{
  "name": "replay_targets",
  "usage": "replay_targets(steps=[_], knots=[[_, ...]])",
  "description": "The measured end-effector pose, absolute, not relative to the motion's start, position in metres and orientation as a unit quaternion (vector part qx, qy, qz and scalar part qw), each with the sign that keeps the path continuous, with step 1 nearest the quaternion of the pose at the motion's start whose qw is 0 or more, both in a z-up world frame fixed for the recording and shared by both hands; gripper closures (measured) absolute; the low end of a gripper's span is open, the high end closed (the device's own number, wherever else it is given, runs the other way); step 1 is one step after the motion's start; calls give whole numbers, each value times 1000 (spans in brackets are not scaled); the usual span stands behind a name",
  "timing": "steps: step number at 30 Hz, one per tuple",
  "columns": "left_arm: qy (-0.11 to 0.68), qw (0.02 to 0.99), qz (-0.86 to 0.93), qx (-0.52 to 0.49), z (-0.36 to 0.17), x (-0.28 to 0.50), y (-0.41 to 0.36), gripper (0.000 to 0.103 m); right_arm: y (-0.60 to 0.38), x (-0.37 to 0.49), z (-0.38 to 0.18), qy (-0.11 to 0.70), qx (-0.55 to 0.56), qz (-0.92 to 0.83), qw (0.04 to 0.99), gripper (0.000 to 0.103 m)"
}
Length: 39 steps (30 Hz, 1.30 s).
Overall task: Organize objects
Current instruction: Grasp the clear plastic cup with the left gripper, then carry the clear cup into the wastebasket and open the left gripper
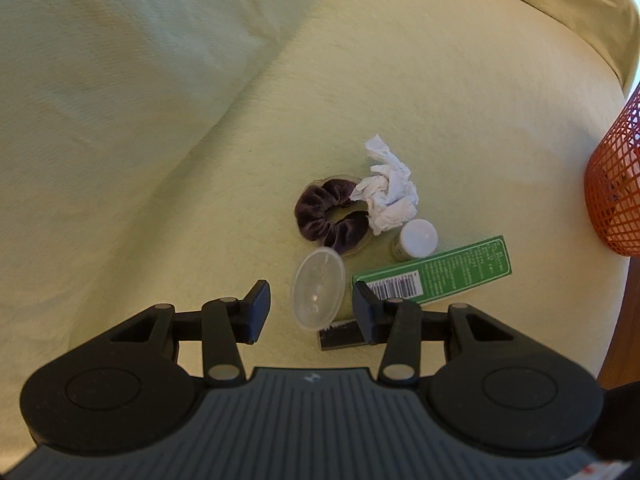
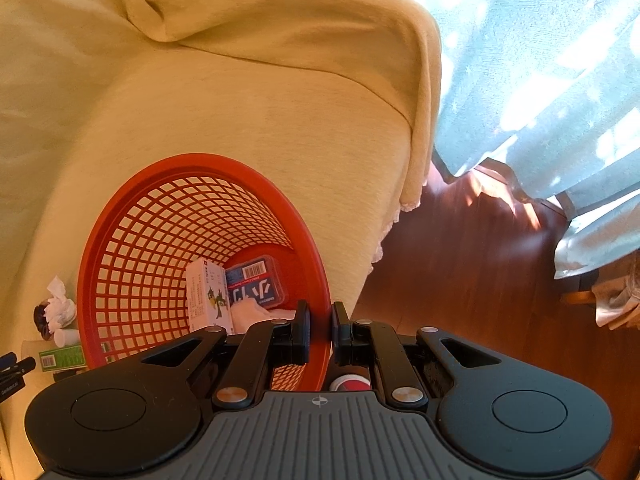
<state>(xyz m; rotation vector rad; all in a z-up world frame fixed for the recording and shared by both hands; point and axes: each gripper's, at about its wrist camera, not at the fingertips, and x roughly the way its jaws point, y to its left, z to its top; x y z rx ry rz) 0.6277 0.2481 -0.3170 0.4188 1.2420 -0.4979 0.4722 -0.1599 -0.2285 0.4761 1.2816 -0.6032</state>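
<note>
While the right gripper (image 2: 320, 330) pinches the basket (image 2: 120, 216) rim, the left gripper (image 1: 310, 312), jaws wide, should straddle the near lid (image 1: 318, 288) squarely before closing.

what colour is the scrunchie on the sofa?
Dark purple-brown velvet scrunchie, lying beside the crumpled tissue. Shows best in the left wrist view.

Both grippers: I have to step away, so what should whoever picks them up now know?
Left gripper: open, empty, low over the clear lid.
Right gripper: shut on the rim of the red basket.
In the basket: white box, blue box.
Left on the yellow-green cover: lid, scrunchie, crumpled tissue, white-capped bottle, green box, a dark strip.
</note>
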Motion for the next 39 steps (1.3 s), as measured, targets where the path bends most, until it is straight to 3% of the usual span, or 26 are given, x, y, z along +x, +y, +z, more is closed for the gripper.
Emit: replay_targets(steps=[2,4,12,24,39], knots=[[575,759,-235,195,-321,630,247,65,-159,472,-228,583,216,-275,733,97],[579,755,-238,196,-324,631,246,77,-159,472,-228,583,215,-275,733,96],[567,779,-211,166,-304,620,262,77,-161,470,-229,583,215,-271,735,97],[553,811,-170,87,-223,580,272,77,-162,471,-229,587,207,-245,744,96],[533,817,-213,47,-149,532,198,77,-167,472,-232,589,197,-205,756,96]])
